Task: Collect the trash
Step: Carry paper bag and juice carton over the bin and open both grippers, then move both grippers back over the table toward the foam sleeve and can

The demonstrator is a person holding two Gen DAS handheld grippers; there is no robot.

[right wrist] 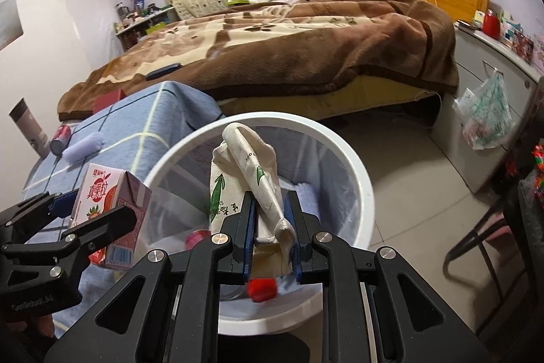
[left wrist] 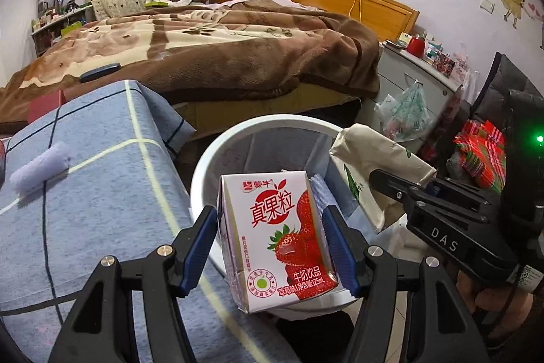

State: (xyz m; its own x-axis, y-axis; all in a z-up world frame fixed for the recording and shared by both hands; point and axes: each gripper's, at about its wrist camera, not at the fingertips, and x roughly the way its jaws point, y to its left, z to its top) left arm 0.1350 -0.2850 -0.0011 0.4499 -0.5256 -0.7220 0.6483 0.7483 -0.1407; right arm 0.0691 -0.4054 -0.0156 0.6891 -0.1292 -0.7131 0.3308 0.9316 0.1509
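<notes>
Holding two pieces of trash over the white bin (right wrist: 340, 138), both grippers look close to letting go, and that is where trouble could come. The left gripper (left wrist: 270, 240) clamps a strawberry milk carton (left wrist: 277, 240) by its two side faces, blue pads pressed flat. In the left wrist view the carton hangs over the bin's near rim at about 6 o'clock, with the blue checked tablecloth (left wrist: 85, 179) just beside it at 9 o'clock. Released here, I judge it might clip the rim and tumble onto the cloth or the floor instead of dropping inside.

The right gripper (right wrist: 272, 227) pinches a crumpled beige paper package (right wrist: 244, 172) with green print; its jaws are nearly closed on the squashed lower end. The package stands up toward 12 o'clock over the bin's opening. Being light and creased, it may cling to a pad or drift sideways when freed. The two grippers also sit near each other, the left one at 8 o'clock in the right wrist view, so a hasty move could knock them together.

The carton is small, white and red, with strawberries and Chinese lettering, its corners still crisp and the bottom slightly tilted. The bin already holds a clear liner and some bits, among them a red cap (right wrist: 261, 290) near 6 o'clock. A grey roll (right wrist: 83, 147) and a red can (right wrist: 61, 138) lie on the cloth at 10 o'clock, not yet collected.
</notes>
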